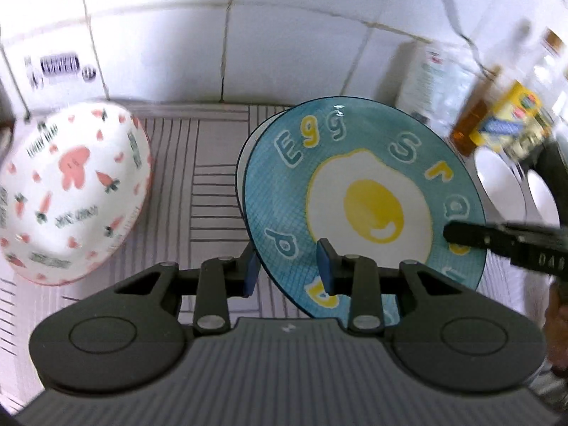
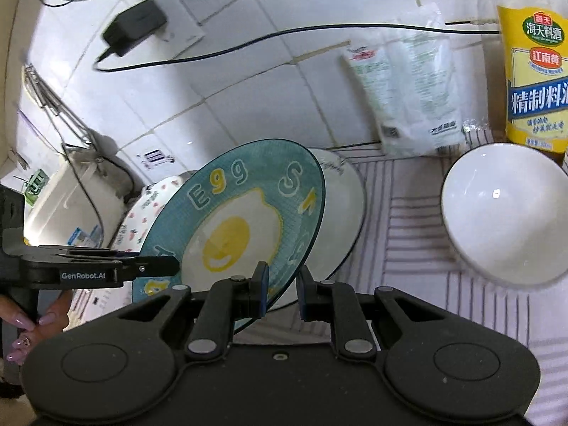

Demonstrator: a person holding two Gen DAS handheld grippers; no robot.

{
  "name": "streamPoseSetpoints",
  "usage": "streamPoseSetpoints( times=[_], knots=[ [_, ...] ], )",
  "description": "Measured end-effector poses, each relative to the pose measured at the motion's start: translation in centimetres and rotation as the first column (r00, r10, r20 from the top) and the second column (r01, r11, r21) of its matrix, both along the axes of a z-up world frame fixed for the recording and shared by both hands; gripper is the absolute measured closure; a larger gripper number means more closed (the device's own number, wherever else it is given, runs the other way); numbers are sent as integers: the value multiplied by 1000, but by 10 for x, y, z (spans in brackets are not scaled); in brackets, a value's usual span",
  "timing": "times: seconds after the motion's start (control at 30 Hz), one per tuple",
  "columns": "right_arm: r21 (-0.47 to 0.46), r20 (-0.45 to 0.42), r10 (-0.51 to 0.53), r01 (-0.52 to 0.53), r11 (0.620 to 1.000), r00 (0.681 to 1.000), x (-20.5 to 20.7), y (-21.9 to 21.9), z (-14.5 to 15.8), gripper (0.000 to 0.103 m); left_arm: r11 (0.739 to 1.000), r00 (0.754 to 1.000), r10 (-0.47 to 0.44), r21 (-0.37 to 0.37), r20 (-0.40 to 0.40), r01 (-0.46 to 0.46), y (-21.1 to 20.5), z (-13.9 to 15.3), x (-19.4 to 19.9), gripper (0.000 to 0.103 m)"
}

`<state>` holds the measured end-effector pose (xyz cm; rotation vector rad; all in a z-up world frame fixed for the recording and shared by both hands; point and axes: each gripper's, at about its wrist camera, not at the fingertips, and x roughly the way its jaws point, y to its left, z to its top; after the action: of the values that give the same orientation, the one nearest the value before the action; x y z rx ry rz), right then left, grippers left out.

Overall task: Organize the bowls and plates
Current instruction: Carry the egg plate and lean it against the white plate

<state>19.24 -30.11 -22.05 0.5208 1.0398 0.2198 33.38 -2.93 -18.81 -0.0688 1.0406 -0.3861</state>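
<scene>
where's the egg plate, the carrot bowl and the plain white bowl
egg plate (image 1: pixel 372 209), left wrist view, on the yolk
carrot bowl (image 1: pixel 74 191), left wrist view, on its outer wall
plain white bowl (image 2: pixel 504 213), right wrist view, on its inside

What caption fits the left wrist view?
Both grippers hold the blue egg plate on edge beside an overturned carrot-print bowl.

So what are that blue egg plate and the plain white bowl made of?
The egg plate looks like glazed ceramic: glossy face with a printed pattern and small light glints. The white bowl also looks like glazed ceramic or porcelain, smooth with a bright highlight inside. Melamine can't be ruled out.
</scene>
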Motion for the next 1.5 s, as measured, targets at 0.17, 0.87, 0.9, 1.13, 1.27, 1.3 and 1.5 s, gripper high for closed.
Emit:
streamPoseSetpoints(
  times=[0.17,0.87,0.9,1.13,1.27,1.3,1.5],
  knots=[
    [-4,-49,-13,13,1000,999,19,-6,-10,82,998,998,57,4,-27,-56,-3,-8,17,71],
    [-103,-171,19,-37,994,985,57,18,-26,80,978,979,135,177,-151,-107,-25,-18,55,71],
    [-121,-179,17,-40,992,984,59,20,-25,79,978,979,135,182,-153,-106,-26,-18,56,71],
    [-196,-242,20,-69,978,970,76,30,-21,73,974,979,126,205,-162,-92,-34,-20,62,71],
    [-236,-241,27,-85,968,970,76,37,-19,70,975,979,117,208,-164,-82,-35,-20,62,71],
    [-244,-240,26,-86,966,970,76,38,-18,70,975,980,114,209,-165,-78,-35,-19,62,71],
    [-291,-242,14,-87,953,970,71,49,-11,67,975,985,87,216,-151,-53,-35,-20,59,71]
  ],
)
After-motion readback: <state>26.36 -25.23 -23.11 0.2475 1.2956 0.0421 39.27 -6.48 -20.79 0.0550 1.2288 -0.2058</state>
